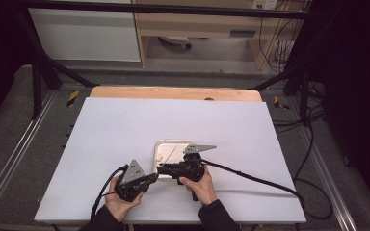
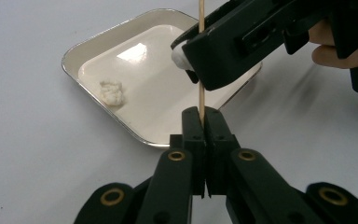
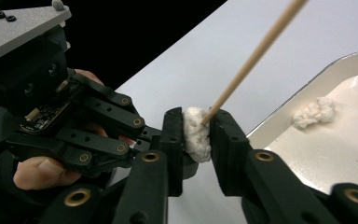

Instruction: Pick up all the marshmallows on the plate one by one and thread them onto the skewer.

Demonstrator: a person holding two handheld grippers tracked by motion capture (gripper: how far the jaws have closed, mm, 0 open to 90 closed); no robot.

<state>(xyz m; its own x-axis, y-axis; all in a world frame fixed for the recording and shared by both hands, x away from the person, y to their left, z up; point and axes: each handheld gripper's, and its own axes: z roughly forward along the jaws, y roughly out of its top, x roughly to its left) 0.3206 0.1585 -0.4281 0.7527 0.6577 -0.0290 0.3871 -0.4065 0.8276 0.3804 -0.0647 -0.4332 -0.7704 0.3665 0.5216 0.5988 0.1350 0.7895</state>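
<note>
Between the right gripper's (image 3: pixel 196 128) loosely spread jaws sits a white lump (image 3: pixel 196 133) speared on the skewer (image 2: pixel 201 60), whose lower end the left gripper (image 2: pixel 204 122) pinches tight; one stripped lump (image 2: pixel 111 92) already lies in the tray (image 2: pixel 93 39) beyond, this second remaining.

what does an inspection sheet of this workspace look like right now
surface: white table, bare apart from the tray
job's things: wooden stick upright; a white lump on it; a second lump lying in the metal tray
clutter: nothing seen
grippers: left hand-held gripper shut on the stick; right hand-held gripper has its jaws either side of the lump on the stick, one pad touching it, a gap at the other
cables: black cable trailing right across the table
surroundings: dark frame, wooden shelving behind
</note>
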